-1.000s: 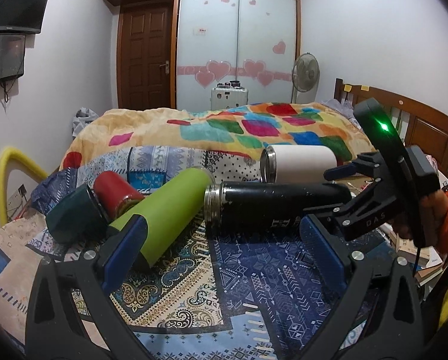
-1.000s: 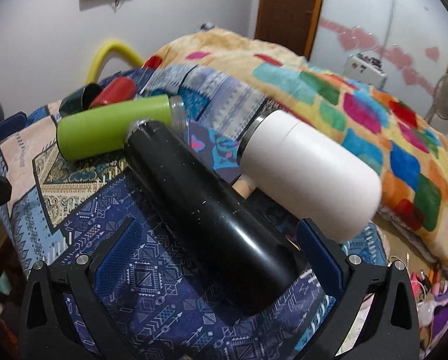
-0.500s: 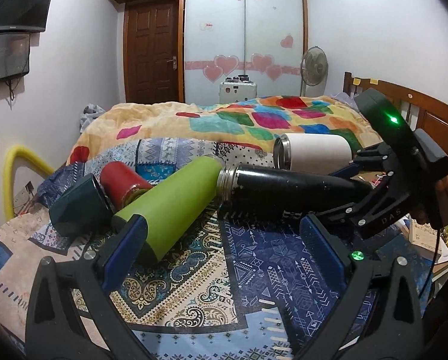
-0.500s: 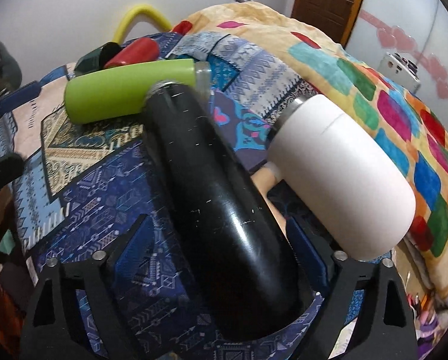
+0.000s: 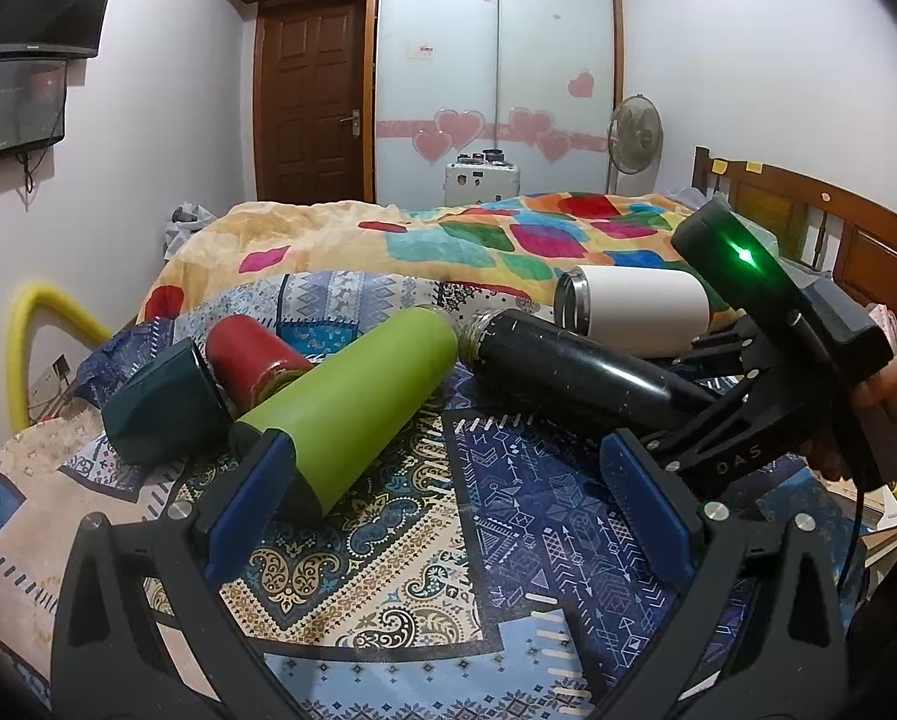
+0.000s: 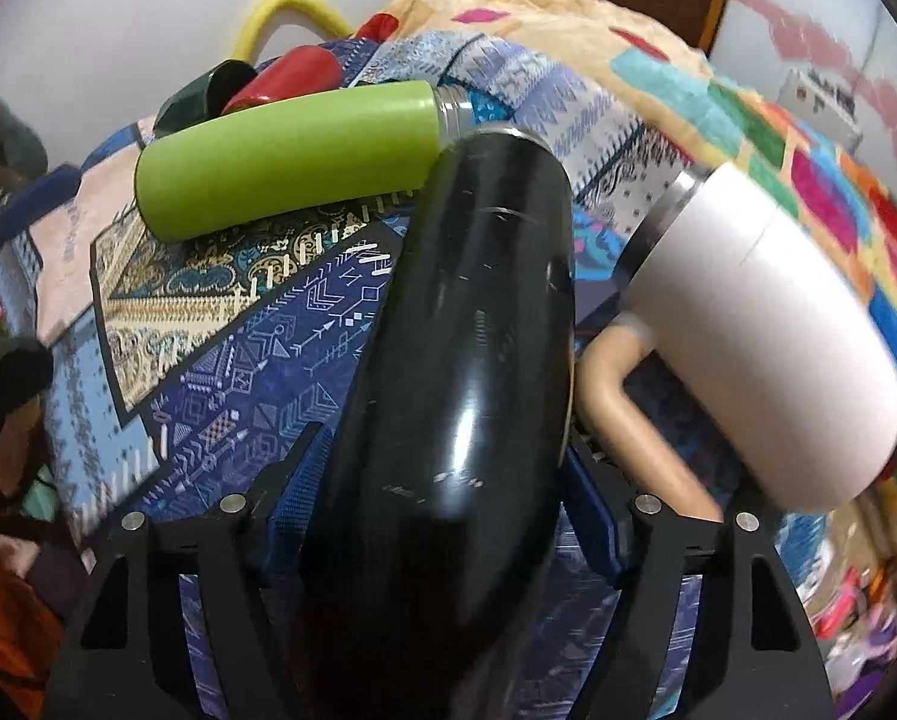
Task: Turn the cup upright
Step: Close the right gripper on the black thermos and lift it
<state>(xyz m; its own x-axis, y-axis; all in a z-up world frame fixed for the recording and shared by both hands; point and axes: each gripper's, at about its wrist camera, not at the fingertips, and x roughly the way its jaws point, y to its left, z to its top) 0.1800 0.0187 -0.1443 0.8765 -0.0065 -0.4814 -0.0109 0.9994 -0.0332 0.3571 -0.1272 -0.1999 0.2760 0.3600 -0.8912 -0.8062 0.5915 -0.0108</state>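
A black flask (image 6: 460, 372) lies on its side on the patterned cloth, its open mouth toward the green flask. My right gripper (image 6: 442, 510) is shut on the black flask near its base, blue pads against both sides. In the left wrist view the black flask (image 5: 568, 372) is tilted, its base end raised in the right gripper (image 5: 676, 414). My left gripper (image 5: 448, 492) is open and empty, hovering over the cloth. Its left pad is near the base of the green flask (image 5: 358, 402).
A white mug (image 5: 634, 306) with a beige handle (image 6: 622, 402) lies on its side beside the black flask. A red cup (image 5: 250, 360) and a dark green cup (image 5: 160, 402) lie at the left. A quilted bed (image 5: 448, 240) and a headboard (image 5: 838, 234) lie behind.
My right gripper has closed on the black flask and lifted its base end, so it tilts. The left gripper has stayed open and drifted slightly.
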